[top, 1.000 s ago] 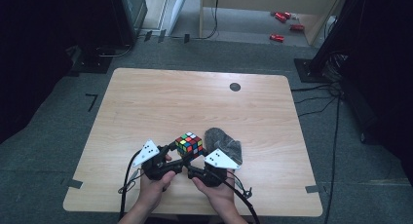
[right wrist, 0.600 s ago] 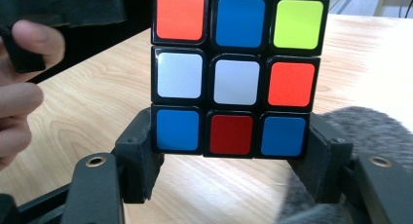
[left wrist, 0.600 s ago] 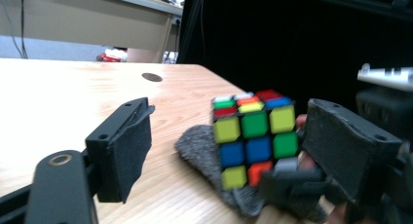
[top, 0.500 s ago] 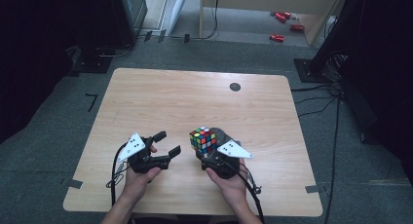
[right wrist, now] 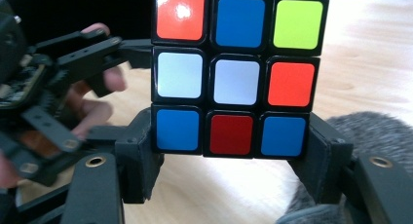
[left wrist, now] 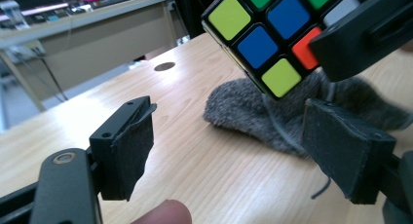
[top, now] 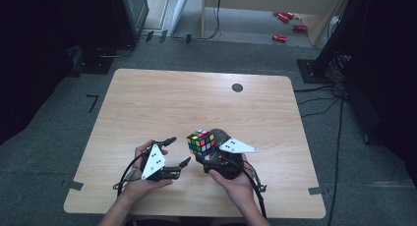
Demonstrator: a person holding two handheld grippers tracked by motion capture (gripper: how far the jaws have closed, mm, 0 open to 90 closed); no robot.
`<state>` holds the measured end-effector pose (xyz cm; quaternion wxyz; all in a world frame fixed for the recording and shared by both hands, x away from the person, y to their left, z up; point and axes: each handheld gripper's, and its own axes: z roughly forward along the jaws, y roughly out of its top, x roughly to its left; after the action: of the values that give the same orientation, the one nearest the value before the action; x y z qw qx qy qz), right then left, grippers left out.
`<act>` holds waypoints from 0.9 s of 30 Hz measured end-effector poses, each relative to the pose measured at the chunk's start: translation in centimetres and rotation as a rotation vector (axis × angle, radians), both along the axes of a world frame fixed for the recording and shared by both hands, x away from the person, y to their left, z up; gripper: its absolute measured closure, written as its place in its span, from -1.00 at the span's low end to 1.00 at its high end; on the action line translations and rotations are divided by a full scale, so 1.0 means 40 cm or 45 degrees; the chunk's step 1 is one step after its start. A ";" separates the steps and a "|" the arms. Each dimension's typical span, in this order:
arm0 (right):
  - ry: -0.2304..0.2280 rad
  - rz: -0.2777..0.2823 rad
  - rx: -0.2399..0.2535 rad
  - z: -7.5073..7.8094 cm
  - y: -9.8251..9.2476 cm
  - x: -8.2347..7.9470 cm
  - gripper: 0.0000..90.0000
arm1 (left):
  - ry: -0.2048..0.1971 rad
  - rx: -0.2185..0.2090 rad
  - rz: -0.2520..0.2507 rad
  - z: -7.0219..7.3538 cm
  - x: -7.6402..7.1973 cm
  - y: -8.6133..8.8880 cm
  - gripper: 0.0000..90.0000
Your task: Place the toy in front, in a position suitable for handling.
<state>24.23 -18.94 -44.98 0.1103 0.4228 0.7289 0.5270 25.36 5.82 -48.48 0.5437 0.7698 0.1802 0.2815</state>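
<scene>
A scrambled colour cube [top: 201, 142] is held just above the table near its front edge, and my right gripper [top: 205, 155] is shut on its bottom layer. In the right gripper view both pads press the cube [right wrist: 236, 73] from either side. My left gripper [top: 177, 150] hovers a short way left of the cube with nothing between its jaws; they have just closed a little after opening. In the left gripper view the cube [left wrist: 263, 34] hangs at the upper right beyond the open left gripper [left wrist: 238, 151].
A grey fuzzy cloth [top: 222, 136] lies on the wooden table [top: 196, 103] just behind the cube, also visible as the cloth [left wrist: 272, 112]. A small dark round spot [top: 237, 87] sits in the tabletop at the back right. Red objects [top: 280, 38] lie on the floor beyond.
A second ago both grippers met at the cube. The left gripper has let go, opened and pulled away to the left. The right gripper has kept the cube and shifted slightly right and up.
</scene>
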 end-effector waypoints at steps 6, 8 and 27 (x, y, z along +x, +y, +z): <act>0.092 0.044 0.030 0.002 0.016 -0.001 -0.23 | -0.114 0.099 0.017 -0.013 -0.008 -0.013 -0.50; 0.129 0.062 0.032 0.002 0.021 -0.002 -0.23 | -0.145 0.124 0.007 -0.017 -0.011 -0.019 -0.51; 0.304 0.159 0.053 -0.015 0.011 0.023 -0.31 | -0.203 0.234 -0.053 -0.036 -0.022 -0.039 -0.23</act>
<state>25.16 -18.50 -45.60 -0.0189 0.4383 0.7508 0.4938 24.48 4.24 -49.91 0.4890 0.7953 0.0939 0.3457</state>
